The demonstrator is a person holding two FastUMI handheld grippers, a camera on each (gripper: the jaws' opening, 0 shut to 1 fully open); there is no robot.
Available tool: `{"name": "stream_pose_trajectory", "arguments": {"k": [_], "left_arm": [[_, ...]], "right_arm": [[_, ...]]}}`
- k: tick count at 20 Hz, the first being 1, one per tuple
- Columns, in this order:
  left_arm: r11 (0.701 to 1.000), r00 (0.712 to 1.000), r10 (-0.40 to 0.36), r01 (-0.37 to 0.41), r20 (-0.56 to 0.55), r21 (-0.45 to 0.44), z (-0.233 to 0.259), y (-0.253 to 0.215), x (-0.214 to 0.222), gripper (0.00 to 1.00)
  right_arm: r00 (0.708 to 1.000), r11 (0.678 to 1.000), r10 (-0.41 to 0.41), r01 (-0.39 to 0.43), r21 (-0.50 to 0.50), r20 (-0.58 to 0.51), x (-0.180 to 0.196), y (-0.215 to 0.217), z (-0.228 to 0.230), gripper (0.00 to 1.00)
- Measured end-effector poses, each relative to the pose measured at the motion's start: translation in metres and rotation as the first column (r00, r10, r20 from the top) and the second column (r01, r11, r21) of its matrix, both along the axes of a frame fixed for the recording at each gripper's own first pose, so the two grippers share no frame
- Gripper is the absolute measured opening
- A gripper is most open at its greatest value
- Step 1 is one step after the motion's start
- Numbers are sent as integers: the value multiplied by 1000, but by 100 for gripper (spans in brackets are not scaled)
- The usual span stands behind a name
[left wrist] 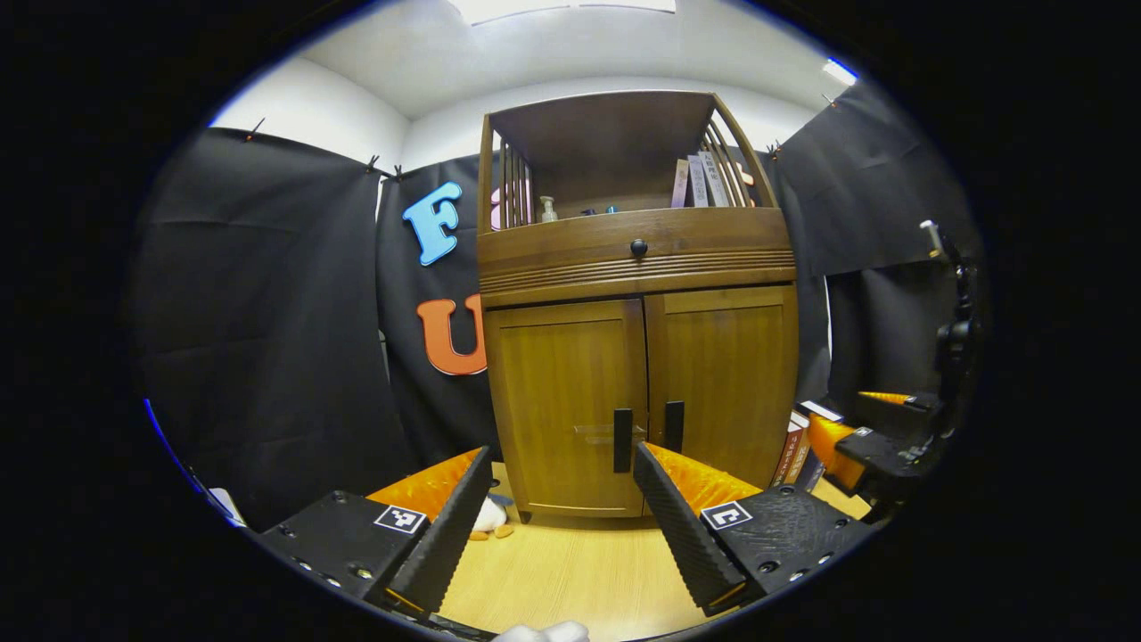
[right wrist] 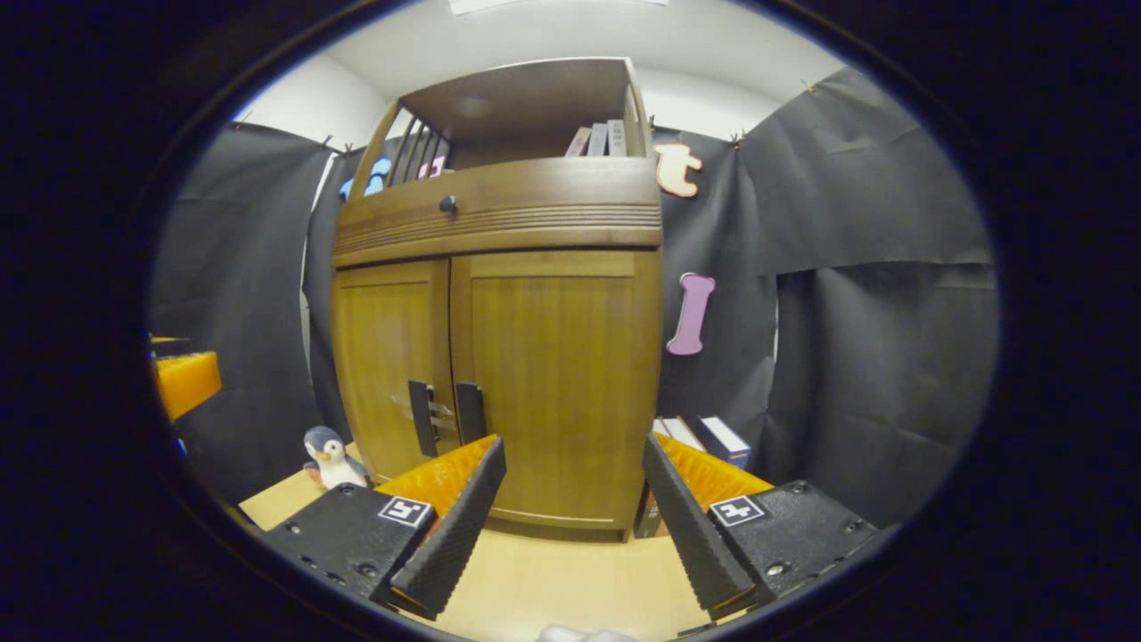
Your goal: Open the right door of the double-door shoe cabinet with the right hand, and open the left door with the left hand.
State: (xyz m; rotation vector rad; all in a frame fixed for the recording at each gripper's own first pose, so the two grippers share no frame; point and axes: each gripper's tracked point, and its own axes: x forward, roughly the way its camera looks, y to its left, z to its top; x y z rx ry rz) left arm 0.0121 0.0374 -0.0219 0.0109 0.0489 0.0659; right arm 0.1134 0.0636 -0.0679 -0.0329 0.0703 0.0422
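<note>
A brown wooden shoe cabinet (left wrist: pixel 637 357) stands ahead with both lower doors closed. The left door (left wrist: pixel 566 401) and right door (left wrist: pixel 726 374) each carry a dark vertical handle, the left handle (left wrist: pixel 622 440) and the right handle (left wrist: pixel 674 425). My left gripper (left wrist: pixel 563 464) is open, short of the doors and facing the left door. In the right gripper view the right door (right wrist: pixel 557 374) faces me, its handle (right wrist: pixel 470 412) to the left of my open right gripper (right wrist: pixel 575 455). The right gripper (left wrist: pixel 869 437) also appears at the right edge of the left gripper view.
A drawer with a round knob (left wrist: pixel 638 247) and an open shelf with books (left wrist: pixel 704 178) sit above the doors. Books (right wrist: pixel 704 437) lean against the cabinet's right side. A toy penguin (right wrist: pixel 327 456) stands on the light wood floor (right wrist: pixel 553 571) at the left.
</note>
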Motion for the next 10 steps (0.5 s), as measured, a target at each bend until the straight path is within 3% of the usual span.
{"name": "stream_pose_trajectory", "arguments": {"k": [3, 4, 10], "left_arm": [[1000, 1000, 20, -20, 4, -16, 3, 3, -3, 100], [999, 1000, 28, -27, 4, -21, 4, 3, -4, 96], [998, 999, 48, -48, 0, -28, 5, 7, -15, 96]], "right_arm": [[999, 1000, 32, -31, 1, -22, 35, 23, -16, 99], [999, 999, 39, -39, 9, -25, 47, 31, -21, 98], [997, 998, 60, -60, 3, -51, 108, 71, -42, 99]]}}
